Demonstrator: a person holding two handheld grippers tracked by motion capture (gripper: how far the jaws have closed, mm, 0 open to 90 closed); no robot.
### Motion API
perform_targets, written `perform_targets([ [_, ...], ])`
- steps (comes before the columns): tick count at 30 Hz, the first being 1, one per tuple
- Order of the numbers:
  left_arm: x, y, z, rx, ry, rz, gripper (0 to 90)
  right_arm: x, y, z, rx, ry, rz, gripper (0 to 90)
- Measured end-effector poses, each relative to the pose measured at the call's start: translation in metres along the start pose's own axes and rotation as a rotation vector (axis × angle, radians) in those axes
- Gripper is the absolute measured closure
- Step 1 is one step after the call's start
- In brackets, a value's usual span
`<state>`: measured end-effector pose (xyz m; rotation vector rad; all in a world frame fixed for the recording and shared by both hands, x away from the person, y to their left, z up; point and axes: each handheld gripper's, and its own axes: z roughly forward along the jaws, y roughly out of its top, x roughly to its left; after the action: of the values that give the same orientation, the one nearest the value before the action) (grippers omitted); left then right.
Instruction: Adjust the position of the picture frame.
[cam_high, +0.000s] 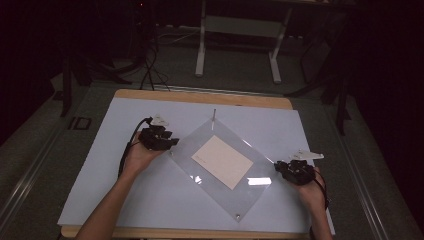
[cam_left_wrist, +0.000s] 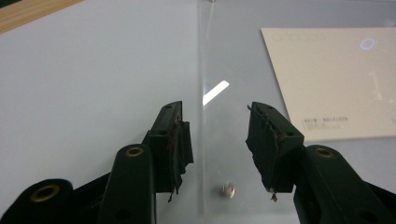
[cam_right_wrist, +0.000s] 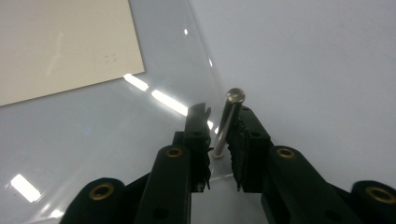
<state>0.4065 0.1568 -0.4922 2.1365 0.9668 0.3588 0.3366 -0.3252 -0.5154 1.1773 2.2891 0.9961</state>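
A clear acrylic sheet (cam_high: 220, 165) lies cornerwise on the white mat, with a cream card (cam_high: 222, 161) at its middle. My left gripper (cam_high: 171, 143) hovers at the sheet's left corner. In the left gripper view the left gripper (cam_left_wrist: 215, 107) is open, its jaws straddling the sheet's edge (cam_left_wrist: 204, 116) and a small metal stud (cam_left_wrist: 227, 190). My right gripper (cam_high: 278, 168) is at the sheet's right corner. In the right gripper view the right gripper (cam_right_wrist: 223, 111) has its jaws narrow around an upright metal pin (cam_right_wrist: 228, 122). That pin rests near the right pad, with a gap to the left pad.
Another metal pin (cam_high: 214, 116) stands at the sheet's far corner and a stud (cam_high: 237, 216) sits at its near corner. The white mat (cam_high: 125, 190) covers a wooden table (cam_high: 200, 96). Table legs (cam_high: 201, 45) and cables stand on the dark floor beyond.
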Motion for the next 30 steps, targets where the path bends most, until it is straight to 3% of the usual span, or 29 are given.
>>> perform_targets([
  [2, 0.000, 0.005, 0.007, 0.001, -0.006, 0.003, 55.7, -0.001, 0.000, 0.001, 0.004, -0.010, 0.006, 83.8],
  [5, -0.001, 0.013, 0.016, 0.001, -0.014, 0.015, 55.7, -0.003, -0.001, 0.002, -0.010, 0.010, 0.035, 84.5],
  [12, -0.003, 0.026, 0.042, 0.011, -0.042, 0.031, 57.0, 0.000, -0.001, 0.002, -0.009, -0.019, 0.049, 84.9],
  [17, -0.006, 0.037, 0.056, -0.008, -0.069, 0.024, 57.3, -0.001, -0.002, 0.003, -0.017, -0.010, 0.045, 84.9],
  [27, -0.008, 0.061, 0.080, 0.002, -0.049, 0.081, 66.5, -0.001, -0.003, 0.002, -0.023, -0.008, 0.053, 84.8],
  [30, -0.006, 0.066, 0.085, -0.010, -0.046, 0.063, 67.3, -0.001, -0.003, 0.002, -0.026, -0.007, 0.058, 84.8],
])
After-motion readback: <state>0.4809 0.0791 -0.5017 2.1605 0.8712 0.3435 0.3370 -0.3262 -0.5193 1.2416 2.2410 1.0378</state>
